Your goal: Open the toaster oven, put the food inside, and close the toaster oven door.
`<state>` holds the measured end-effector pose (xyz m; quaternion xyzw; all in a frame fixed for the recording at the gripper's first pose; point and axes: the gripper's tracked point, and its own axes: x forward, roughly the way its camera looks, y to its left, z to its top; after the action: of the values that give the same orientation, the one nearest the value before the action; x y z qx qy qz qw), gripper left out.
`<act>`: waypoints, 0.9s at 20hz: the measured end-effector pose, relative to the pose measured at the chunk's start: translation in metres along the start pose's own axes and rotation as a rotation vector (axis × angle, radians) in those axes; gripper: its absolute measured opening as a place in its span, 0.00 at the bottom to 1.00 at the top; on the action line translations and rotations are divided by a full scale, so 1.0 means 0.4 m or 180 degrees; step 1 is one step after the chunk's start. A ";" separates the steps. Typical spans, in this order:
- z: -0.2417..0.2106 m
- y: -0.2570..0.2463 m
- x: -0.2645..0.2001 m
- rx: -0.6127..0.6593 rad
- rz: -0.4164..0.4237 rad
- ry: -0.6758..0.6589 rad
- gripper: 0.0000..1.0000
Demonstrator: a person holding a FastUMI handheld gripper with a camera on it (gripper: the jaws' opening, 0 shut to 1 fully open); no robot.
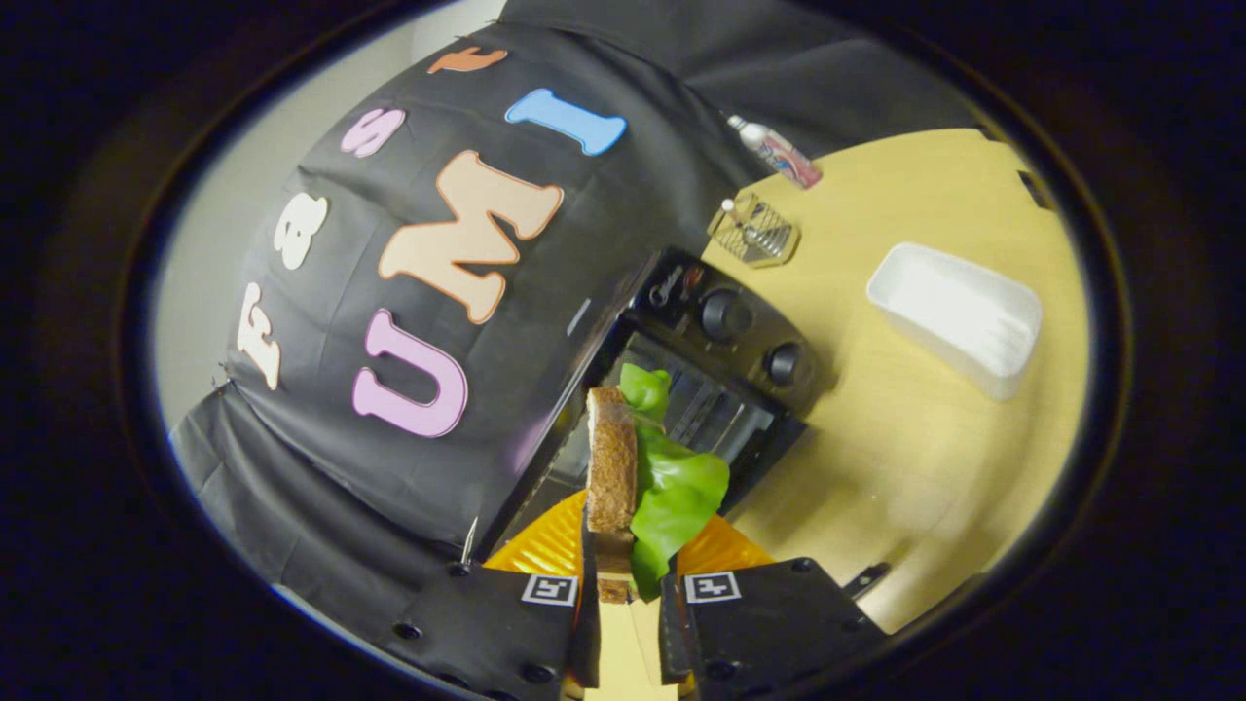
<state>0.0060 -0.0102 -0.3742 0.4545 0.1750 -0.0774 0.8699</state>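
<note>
Coarse, grainy brown bread and smooth, glossy green lettuce in the sandwich (633,487). Glossy black toaster oven (711,370) with shiny glass door. Smooth matt pale wood tabletop (905,419). Matt white plastic tub (959,316). Thin metal wire rack (754,229). Ribbed orange plate (545,545).

The brown-bread-and-green-lettuce sandwich (628,477) sits clamped between the tongs (629,594), the black toaster oven (720,370) just beyond on the pale wooden table (905,438), white rectangular plastic tray (959,316) beside it.

Even overhead light, mild glare on the table (905,428); heavy fisheye warp at edges, gripper (628,584) fingers were soft-focus.
</note>
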 end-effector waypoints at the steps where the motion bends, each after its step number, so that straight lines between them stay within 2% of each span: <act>1: -0.010 0.002 0.018 0.0033 0.0005 0.0028 0.26; 6: -0.050 0.013 0.111 0.0274 -0.0014 0.0137 0.25; 18: -0.060 0.007 0.294 0.0886 -0.0005 0.0201 0.25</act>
<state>0.1101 0.0138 -0.4289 0.5729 0.1901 -0.0872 0.7925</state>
